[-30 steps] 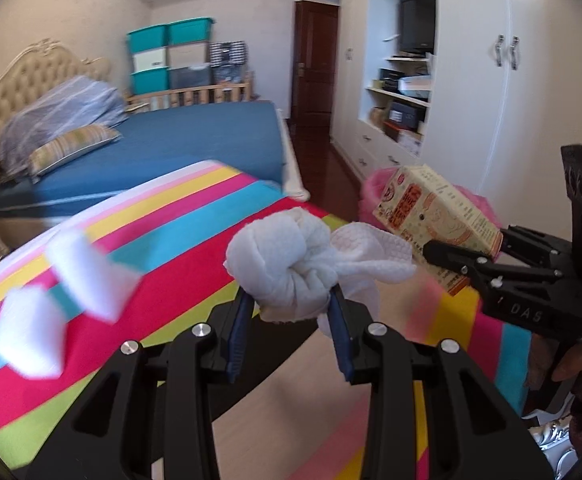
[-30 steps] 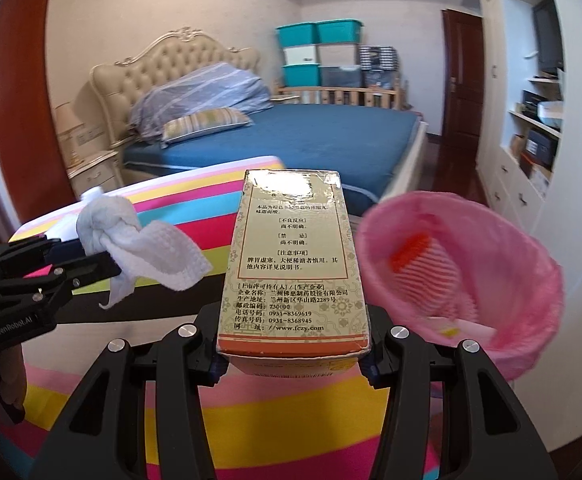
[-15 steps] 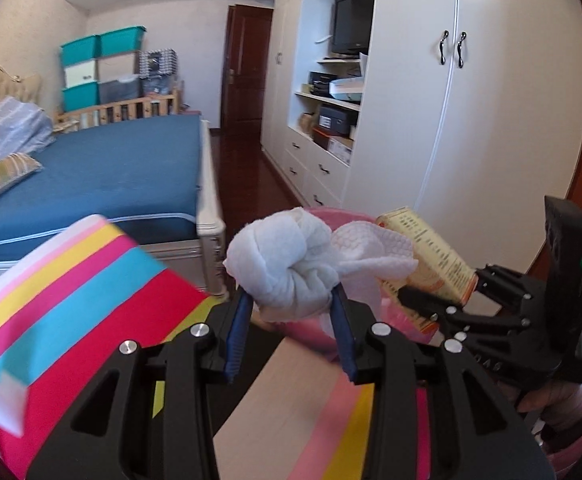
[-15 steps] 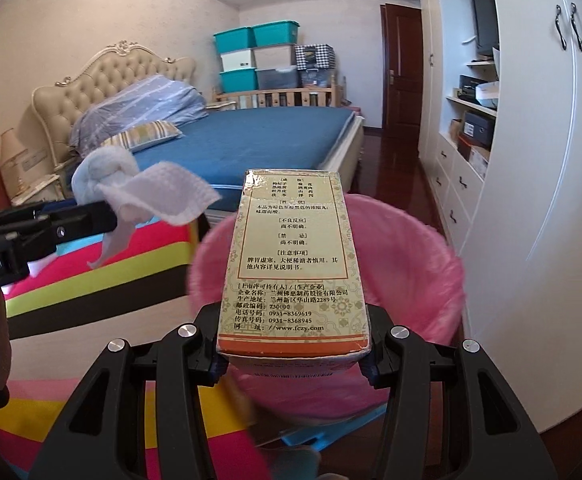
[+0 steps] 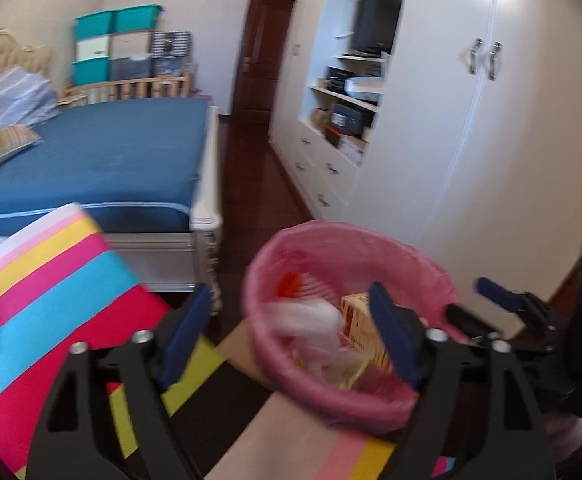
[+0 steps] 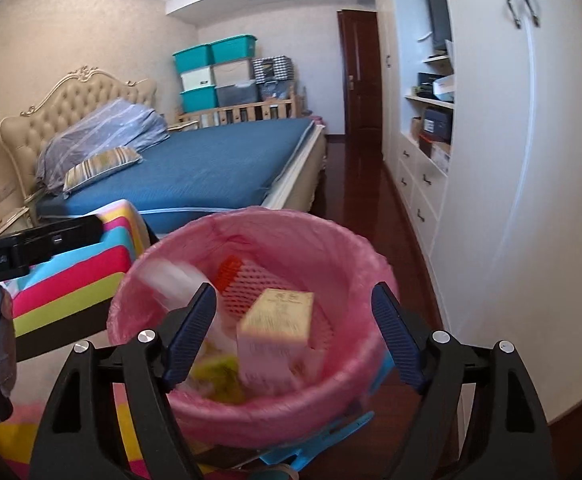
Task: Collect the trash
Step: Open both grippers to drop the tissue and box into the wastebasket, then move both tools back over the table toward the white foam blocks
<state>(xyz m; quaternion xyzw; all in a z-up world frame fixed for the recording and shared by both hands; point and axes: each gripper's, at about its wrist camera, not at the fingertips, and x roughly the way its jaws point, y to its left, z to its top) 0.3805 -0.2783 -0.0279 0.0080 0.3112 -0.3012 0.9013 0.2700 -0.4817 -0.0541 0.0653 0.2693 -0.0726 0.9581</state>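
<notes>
A bin lined with a pink bag (image 5: 423, 264) (image 6: 355, 248) stands on the floor beside the striped table. My left gripper (image 5: 291, 332) is open and empty above its near rim. My right gripper (image 6: 295, 332) is open and empty over the bin; it also shows in the left wrist view (image 5: 475, 300). A white crumpled tissue (image 5: 315, 316) (image 6: 171, 276) and a yellow printed carton (image 5: 355, 320) (image 6: 279, 320) are inside the bin, blurred, on a red foam net (image 6: 247, 284).
The striped cloth table (image 5: 51, 280) (image 6: 75, 272) is at the left. A blue bed (image 5: 103, 160) lies behind it. White wardrobe and shelves (image 5: 471, 140) stand close to the right of the bin. Dark wood floor (image 6: 371, 208) runs toward a brown door.
Both grippers moved right from the table to over the bin and opened. The tissue left my left gripper and the carton left my right gripper; both are now in the bin.
</notes>
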